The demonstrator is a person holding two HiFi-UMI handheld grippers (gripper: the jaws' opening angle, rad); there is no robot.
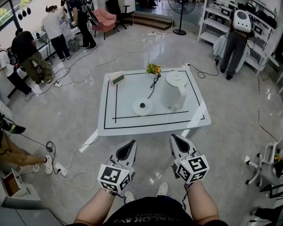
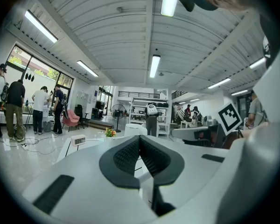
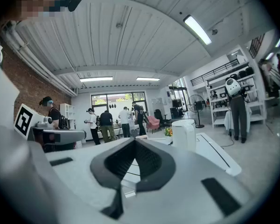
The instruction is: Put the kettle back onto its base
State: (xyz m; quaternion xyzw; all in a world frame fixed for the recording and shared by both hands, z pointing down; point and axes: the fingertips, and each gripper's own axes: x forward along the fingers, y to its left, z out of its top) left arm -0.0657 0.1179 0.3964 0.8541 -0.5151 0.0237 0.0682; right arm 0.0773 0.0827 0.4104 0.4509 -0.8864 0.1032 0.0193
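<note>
A white kettle (image 1: 175, 90) stands upright on the right half of the white table (image 1: 127, 121). Its round white base (image 1: 142, 107) with a dark centre lies to the kettle's left, a black cord running back from it. In the right gripper view the kettle (image 3: 184, 134) shows ahead, right of the jaws. In the left gripper view the kettle (image 2: 136, 129) is partly hidden behind the jaws. My left gripper (image 1: 129, 148) and right gripper (image 1: 177, 142) hang short of the table's near edge, both shut and empty. The shut jaws fill the left gripper (image 2: 140, 138) and right gripper (image 3: 134, 140) views.
A small clock (image 1: 117, 78) and a pot of flowers (image 1: 153, 69) sit at the table's far edge. Cables and a power strip (image 1: 62, 169) lie on the floor at left. Several people stand around; a fan (image 1: 180, 4) and shelves are farther back.
</note>
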